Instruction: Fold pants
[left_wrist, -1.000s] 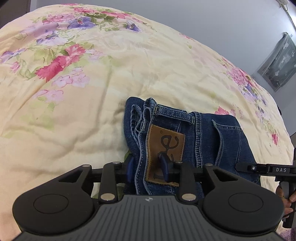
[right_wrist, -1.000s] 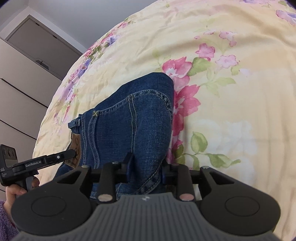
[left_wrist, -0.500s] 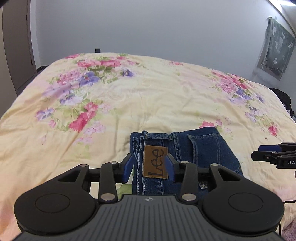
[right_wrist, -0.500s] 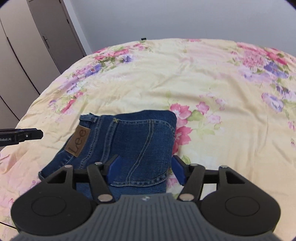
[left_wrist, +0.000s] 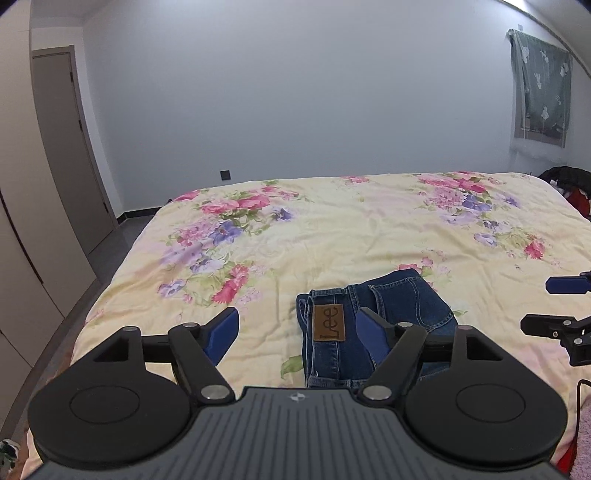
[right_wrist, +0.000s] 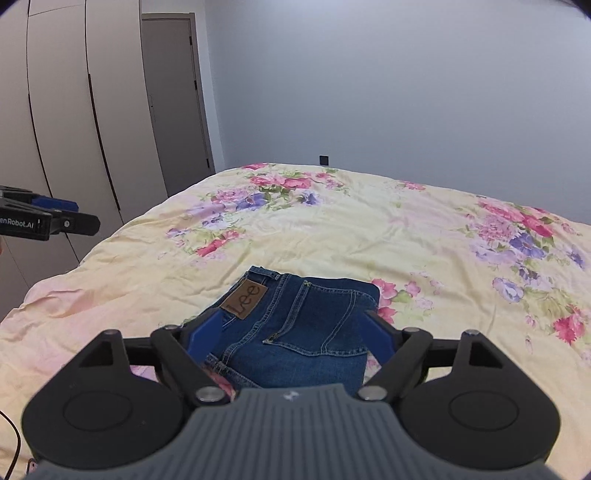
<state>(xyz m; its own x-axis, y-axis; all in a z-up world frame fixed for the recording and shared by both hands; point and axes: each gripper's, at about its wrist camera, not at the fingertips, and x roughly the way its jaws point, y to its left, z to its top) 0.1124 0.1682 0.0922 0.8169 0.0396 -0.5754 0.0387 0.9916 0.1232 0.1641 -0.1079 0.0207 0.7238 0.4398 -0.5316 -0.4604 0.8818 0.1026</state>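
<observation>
Bed, covered by a pale yellow floral quilt, fills both views; a grey wall, a door and wardrobe panels stand behind it. Pants (blue denim) lie near the bed's front edge as a compact rectangular bundle, waistband and back pocket uppermost, edges roughly aligned. Judged from this shape, the folding appears complete or nearly so; at most a little squaring of the edges seems left. Left tongs are spread wide and hold nothing, raised above the bundle and clear of it. Right tongs are likewise spread and empty, the denim visible between the blue pads without contact. Each tool also shows at the margin of the other's view. A brown leather patch on the waistband reads "Lee". The left tool's body, seen from the right wrist, carries white lettering of which "enRobot.AI" is legible (the first letters are cut off by the frame).
</observation>
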